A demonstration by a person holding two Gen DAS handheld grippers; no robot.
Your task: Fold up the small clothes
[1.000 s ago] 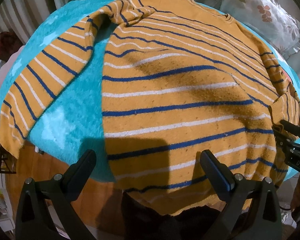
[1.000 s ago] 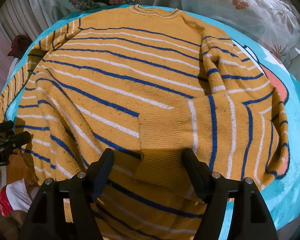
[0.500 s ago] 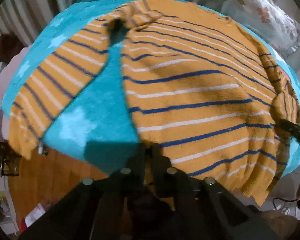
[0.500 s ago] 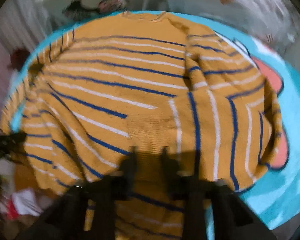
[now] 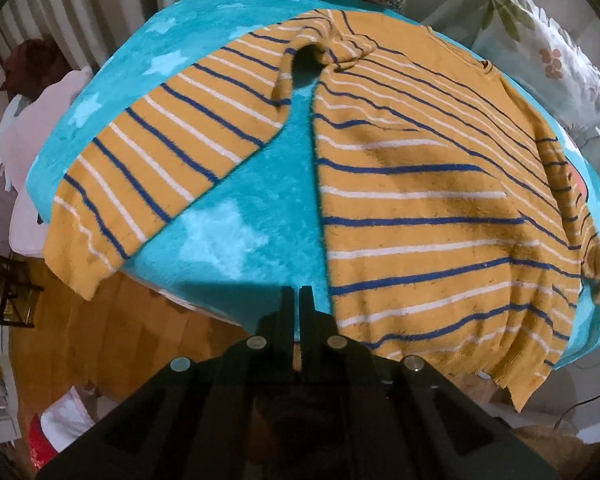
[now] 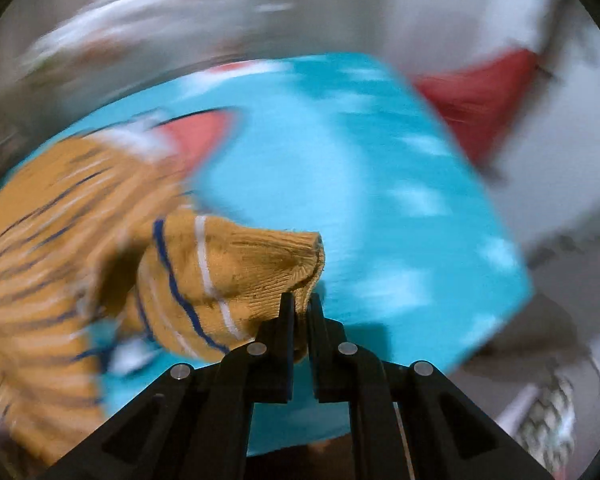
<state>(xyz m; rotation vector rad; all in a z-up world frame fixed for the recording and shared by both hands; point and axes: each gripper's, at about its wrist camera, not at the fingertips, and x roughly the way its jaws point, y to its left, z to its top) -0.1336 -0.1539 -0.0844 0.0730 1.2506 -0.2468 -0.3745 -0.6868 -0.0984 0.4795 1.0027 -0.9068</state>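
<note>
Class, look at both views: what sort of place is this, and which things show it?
Probably a bedroom: a striped sweater lies on a turquoise star-patterned blanket spread like bedding, floral pillows beyond it, curtains behind.

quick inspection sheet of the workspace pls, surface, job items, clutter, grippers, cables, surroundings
surface: turquoise blanket with pale stars, spread as the work area.
job's things: orange striped sweater lying spread out, one sleeve angled out to its side, hem hanging past the near edge; the other sleeve's cuff is lifted off the blanket.
clutter: nothing seen on the blanket besides the sweater.
grippers: left gripper shut at the sweater's lower edge, whether fabric is pinched is hidden; right gripper shut on the cuff, view blurred.
cables: a dark cable beyond the blanket's corner.
surroundings: floral pillows behind, wooden floor below, red cloth beside the blanket.
</note>
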